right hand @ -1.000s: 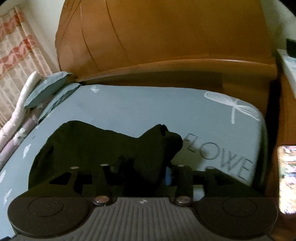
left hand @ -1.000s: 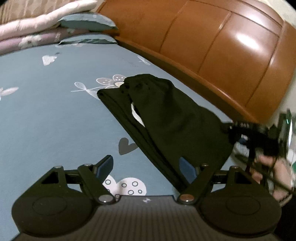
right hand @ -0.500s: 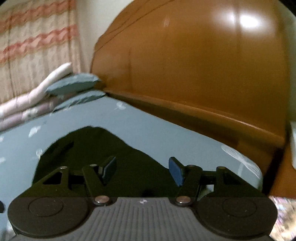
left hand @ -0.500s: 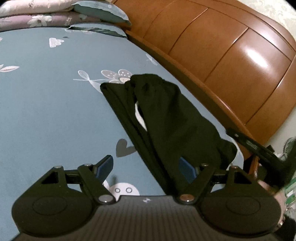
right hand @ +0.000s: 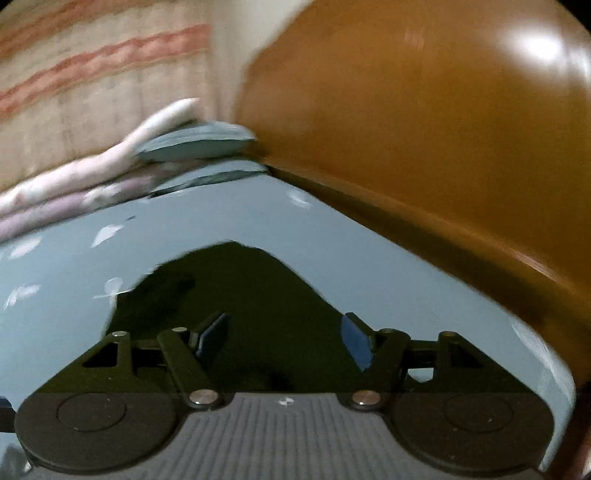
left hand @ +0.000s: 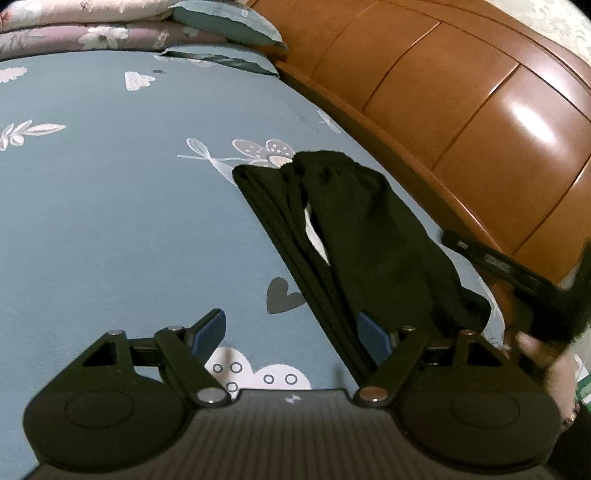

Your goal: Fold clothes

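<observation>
A folded black garment lies on the blue patterned bed sheet, running from near the headboard toward my left gripper. My left gripper is open over the sheet; its right fingertip sits at the garment's near edge and nothing is pinched. In the right wrist view the same black garment lies flat beyond my right gripper, whose jaws are opening with nothing between the pads. The right gripper also shows in the left wrist view at the right edge.
A wooden headboard runs along the far side of the bed. Pillows and folded quilts are stacked at the far left corner. A striped curtain hangs behind them. A person's hand shows at the right.
My right gripper let go of the black garment, opened and pulled back while rolling. The garment's lifted end now lies on the bed. The left gripper barely moved.
</observation>
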